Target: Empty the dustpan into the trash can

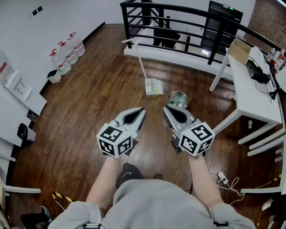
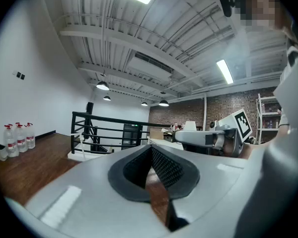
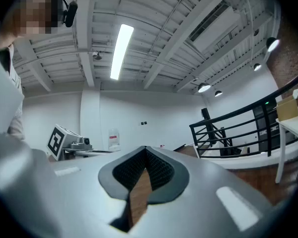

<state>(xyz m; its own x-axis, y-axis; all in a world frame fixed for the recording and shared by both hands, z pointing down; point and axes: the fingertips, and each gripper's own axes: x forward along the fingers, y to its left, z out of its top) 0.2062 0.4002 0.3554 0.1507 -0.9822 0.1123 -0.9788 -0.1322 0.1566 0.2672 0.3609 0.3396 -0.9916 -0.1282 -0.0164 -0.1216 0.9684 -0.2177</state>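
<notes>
A person stands on a dark wooden floor point(image 1: 95, 94) with a two-jaw tool in each hand, both held out level at waist height. The left gripper point(image 1: 140, 111) has its jaws closed tip to tip with nothing between them, as its own view confirms point(image 2: 151, 148). The right gripper point(image 1: 167, 109) is likewise closed and empty in its own view point(image 3: 145, 149). Each gripper shows in the other's view, marker cube facing the camera: the right one point(image 2: 216, 139) level beside the left, the left one point(image 3: 64, 142) level beside the right. The dustpan point(image 1: 153, 87), white and long-handled, stands on the floor ahead of both grippers and well apart from either pair of jaws, its handle point(image 1: 138, 61) leaning up and to the left toward the black railing point(image 1: 181, 18). The trash can point(image 1: 177, 99), a small round metal bin, sits on the floor just to the right of the dustpan; in the head view it appears just beyond the tips of the right gripper, but lower down, on the floor, and untouched. To the right stands a white tabletop point(image 1: 250, 97), and a row of water bottles point(image 1: 66, 51) lines the wall at the left.
</notes>
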